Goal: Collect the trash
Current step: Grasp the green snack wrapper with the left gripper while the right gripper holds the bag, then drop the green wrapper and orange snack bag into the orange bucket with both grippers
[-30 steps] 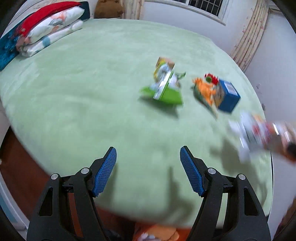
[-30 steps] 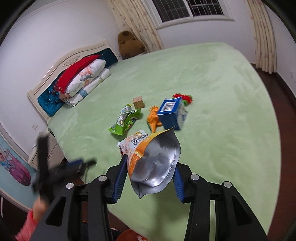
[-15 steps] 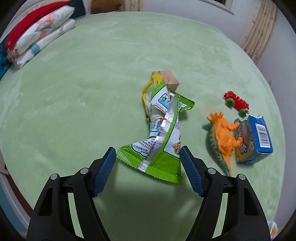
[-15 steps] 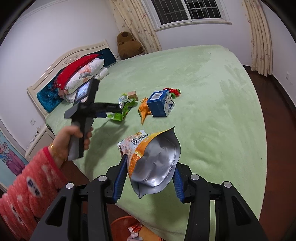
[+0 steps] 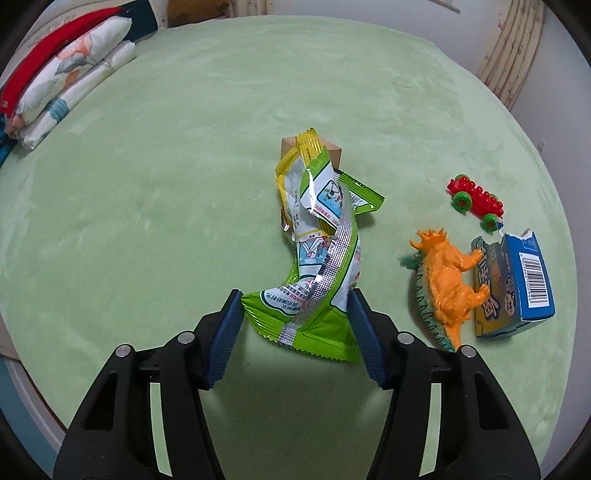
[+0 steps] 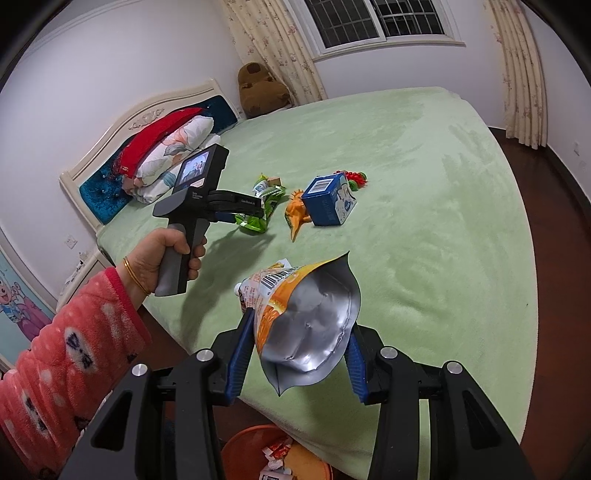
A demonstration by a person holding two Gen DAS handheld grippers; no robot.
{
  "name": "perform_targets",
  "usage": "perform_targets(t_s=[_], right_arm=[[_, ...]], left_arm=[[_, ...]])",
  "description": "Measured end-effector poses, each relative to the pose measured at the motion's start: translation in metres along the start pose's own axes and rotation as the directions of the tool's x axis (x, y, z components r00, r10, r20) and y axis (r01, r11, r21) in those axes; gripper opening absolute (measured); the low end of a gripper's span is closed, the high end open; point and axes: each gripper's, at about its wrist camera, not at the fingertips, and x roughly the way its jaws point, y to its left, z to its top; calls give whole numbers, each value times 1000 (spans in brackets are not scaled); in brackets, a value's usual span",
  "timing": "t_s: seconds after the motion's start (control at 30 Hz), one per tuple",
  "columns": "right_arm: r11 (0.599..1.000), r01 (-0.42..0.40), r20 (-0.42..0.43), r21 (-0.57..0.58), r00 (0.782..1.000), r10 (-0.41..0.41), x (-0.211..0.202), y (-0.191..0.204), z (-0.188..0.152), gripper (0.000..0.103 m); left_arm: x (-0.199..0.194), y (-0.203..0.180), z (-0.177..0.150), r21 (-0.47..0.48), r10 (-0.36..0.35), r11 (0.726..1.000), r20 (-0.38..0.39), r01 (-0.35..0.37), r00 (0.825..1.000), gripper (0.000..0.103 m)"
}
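Left claw (image 5: 295, 328) closing around green wrapper (image 5: 314, 295) on green bedspread (image 5: 166, 184).

A pale green blanket (image 5: 177, 206) covers the bed, with a white headboard (image 6: 155, 114) padded in blue at its far end. Folded bedding (image 6: 173, 144) topped in red is stacked against it. On the blanket lie an orange toy dinosaur (image 5: 448, 280), touching a blue carton (image 5: 524, 284), a red toy car (image 5: 476, 201) just beyond them, and a small wooden block (image 5: 332, 153). A brown plush toy (image 6: 260, 90) sits by flowered curtains (image 6: 273, 44) under a barred window (image 6: 376, 18).
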Motion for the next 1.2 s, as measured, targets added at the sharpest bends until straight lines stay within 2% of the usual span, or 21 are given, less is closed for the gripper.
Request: perform_targets(t_s=[0.3,0.57,0.67,0.9,1.03,1.2], right_arm=[[1000,6,5,-14,1000,-6,0,3,-2,44],[999,15,16,-45,1000,-15,-6,14,-7,44],[998,15,18,-63,1000,-14,-12,17,-11,44],[991,1,-20,-136,1000,-4,-25,33,-32,44],[981,-9,-72,-195,997,-5,-31,46,-53,44],[958,-33,-188,-286,982,-22,-28,64,-92,44]], left_arm=[[-14,10,-9,-28,-70,997,20,70,997,51],[-68,16,-43,25,-187,982,100,186,977,51],[-99,15,-70,88,-223,973,133,213,966,51],[-165,14,-161,220,-284,944,161,246,945,51],[-186,22,-218,254,-308,929,131,268,942,51],[-187,36,-271,229,-322,925,57,301,945,51]])
